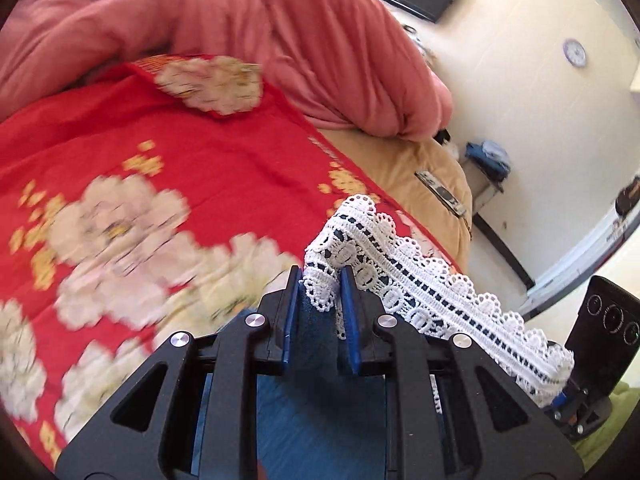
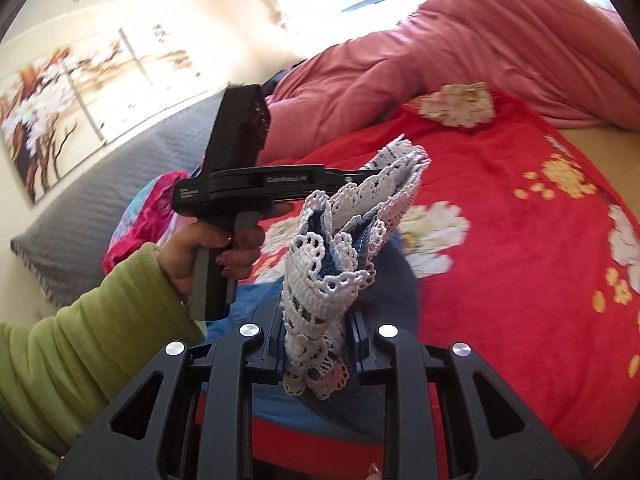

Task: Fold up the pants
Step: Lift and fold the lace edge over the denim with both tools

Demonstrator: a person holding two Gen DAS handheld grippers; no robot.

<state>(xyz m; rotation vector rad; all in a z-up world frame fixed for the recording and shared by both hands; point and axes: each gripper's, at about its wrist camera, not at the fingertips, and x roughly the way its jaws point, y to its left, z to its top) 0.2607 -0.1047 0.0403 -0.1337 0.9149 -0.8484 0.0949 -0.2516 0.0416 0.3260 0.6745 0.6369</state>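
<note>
Denim pants (image 1: 316,420) lifted above red floral blanket (image 1: 200,184). Left gripper (image 1: 320,300) and right gripper (image 2: 316,344) each clamped on lace hem (image 1: 420,284). Risk: openwork lace slips or snags on pads, hems misalign, fold skews.

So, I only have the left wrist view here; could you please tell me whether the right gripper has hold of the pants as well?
Observer: Yes. The right gripper is shut on a bunched lace hem of the pants.
Operator: Thanks. Is my left gripper visible from there?
Observer: It is. The left gripper pinches the far end of the same lace edge, held up above the red floral blanket.
Operator: And what is behind it, please?
Observer: A grey pillow lies at the head of the bed, with a flower painting on the wall above.
</note>
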